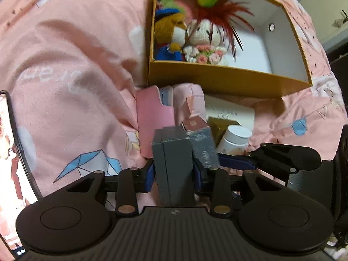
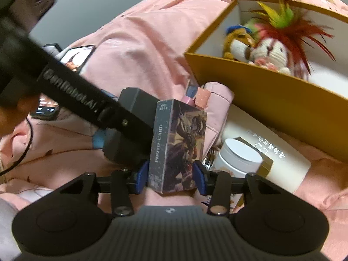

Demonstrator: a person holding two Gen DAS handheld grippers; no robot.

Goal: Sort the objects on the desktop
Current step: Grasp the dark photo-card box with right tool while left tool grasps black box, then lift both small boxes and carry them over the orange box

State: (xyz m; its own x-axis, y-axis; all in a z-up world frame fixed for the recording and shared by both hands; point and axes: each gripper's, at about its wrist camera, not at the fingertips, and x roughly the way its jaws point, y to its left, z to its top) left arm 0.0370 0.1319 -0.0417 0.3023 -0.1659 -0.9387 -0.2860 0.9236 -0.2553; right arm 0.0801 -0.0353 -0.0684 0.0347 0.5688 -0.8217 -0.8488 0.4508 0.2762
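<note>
My left gripper (image 1: 174, 174) is shut on a plain dark grey box (image 1: 173, 163) held upright over the pink bedding. My right gripper (image 2: 171, 176) is shut on a dark photo card box (image 2: 176, 145) with printed artwork, right beside the left gripper; that card box also shows in the left wrist view (image 1: 204, 148). An open yellow cardboard box (image 1: 217, 80) (image 2: 261, 100) lies ahead. In it sit a brown knitted doll (image 1: 167, 34), a white knitted doll with flowers (image 1: 204, 43) and a red and green feather toy (image 1: 217, 8).
On the pink quilt (image 1: 65, 65), in front of the yellow box, lie a pink pouch (image 1: 154, 117), a white flat box (image 2: 278, 158), a gold box (image 1: 221, 126) and a white round jar (image 2: 239, 158). A lit phone (image 2: 76, 56) lies to the left.
</note>
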